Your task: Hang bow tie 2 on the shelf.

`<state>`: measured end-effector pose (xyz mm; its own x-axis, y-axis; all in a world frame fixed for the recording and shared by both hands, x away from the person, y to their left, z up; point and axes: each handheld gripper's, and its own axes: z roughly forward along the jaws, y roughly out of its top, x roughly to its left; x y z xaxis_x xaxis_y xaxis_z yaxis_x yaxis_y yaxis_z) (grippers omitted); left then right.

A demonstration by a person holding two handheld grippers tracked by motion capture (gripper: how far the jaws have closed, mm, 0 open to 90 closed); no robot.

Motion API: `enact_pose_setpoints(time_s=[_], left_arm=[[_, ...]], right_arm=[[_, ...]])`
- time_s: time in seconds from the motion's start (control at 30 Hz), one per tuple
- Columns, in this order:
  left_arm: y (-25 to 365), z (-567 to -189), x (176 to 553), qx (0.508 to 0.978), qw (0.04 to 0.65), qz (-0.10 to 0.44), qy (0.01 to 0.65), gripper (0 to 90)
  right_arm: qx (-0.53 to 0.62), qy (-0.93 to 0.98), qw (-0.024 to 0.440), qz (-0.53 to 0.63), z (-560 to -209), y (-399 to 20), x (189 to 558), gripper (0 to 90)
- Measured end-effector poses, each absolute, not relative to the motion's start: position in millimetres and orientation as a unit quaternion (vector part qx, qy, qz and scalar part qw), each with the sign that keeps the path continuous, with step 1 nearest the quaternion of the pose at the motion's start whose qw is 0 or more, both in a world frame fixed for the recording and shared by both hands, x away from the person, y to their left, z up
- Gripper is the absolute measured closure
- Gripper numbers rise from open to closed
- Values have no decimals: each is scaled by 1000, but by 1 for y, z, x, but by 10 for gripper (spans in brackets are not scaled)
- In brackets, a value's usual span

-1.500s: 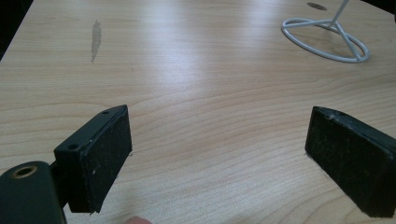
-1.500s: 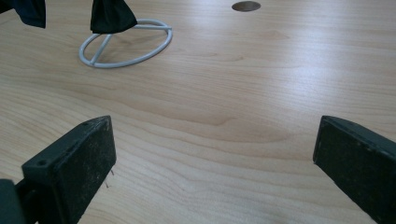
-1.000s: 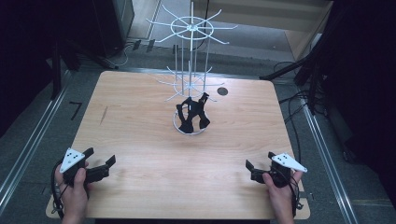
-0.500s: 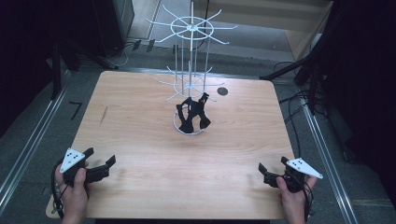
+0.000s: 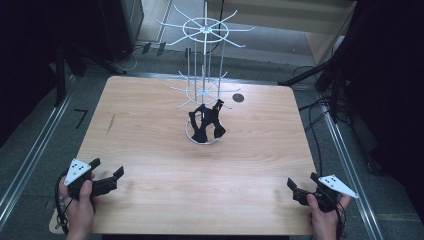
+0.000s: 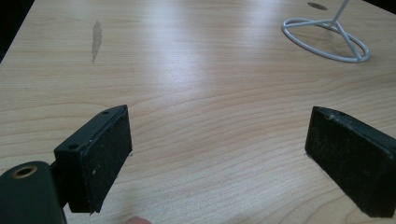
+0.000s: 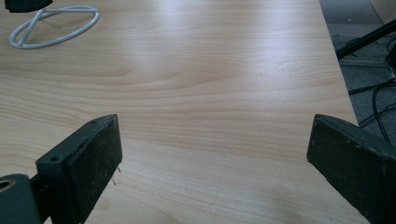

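A white wire rack (image 5: pixel 204 55) with radiating hooks stands at the table's far middle on a ring base (image 6: pixel 327 39) (image 7: pixel 51 28). Black items (image 5: pixel 206 125) hang from its lower hooks just above the base. My left gripper (image 5: pixel 106 174) rests at the near left corner, held by a hand, jaws wide apart with bare wood between them (image 6: pixel 219 149). My right gripper (image 5: pixel 301 186) sits at the near right corner, also open and holding nothing (image 7: pixel 215 158). Both are far from the rack.
The wooden table (image 5: pixel 150 150) has a dark streak (image 5: pixel 110 123) at the left and a round dark hole (image 5: pixel 238 97) behind the rack. Cables (image 5: pixel 320 115) lie on the floor to the right. Metal rails (image 5: pixel 30 155) run along both sides.
My right gripper has moved right and toward the near edge, ending at the near right corner. The left gripper has stayed in place.
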<state>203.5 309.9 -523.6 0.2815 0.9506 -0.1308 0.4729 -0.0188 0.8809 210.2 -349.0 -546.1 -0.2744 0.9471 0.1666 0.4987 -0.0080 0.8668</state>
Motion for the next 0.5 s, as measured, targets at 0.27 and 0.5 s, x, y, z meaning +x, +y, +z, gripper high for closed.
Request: enact_pose_setpoints(time_s=[0.27,0.5], left_arm=[[311,-523,203,662,450,265,538,81],[310,-524,203,662,450,265,537,81]], right_arm=[[555,655,250,448,-547,-357,205,52],[556,651,247,453,-548,-364,203,57]])
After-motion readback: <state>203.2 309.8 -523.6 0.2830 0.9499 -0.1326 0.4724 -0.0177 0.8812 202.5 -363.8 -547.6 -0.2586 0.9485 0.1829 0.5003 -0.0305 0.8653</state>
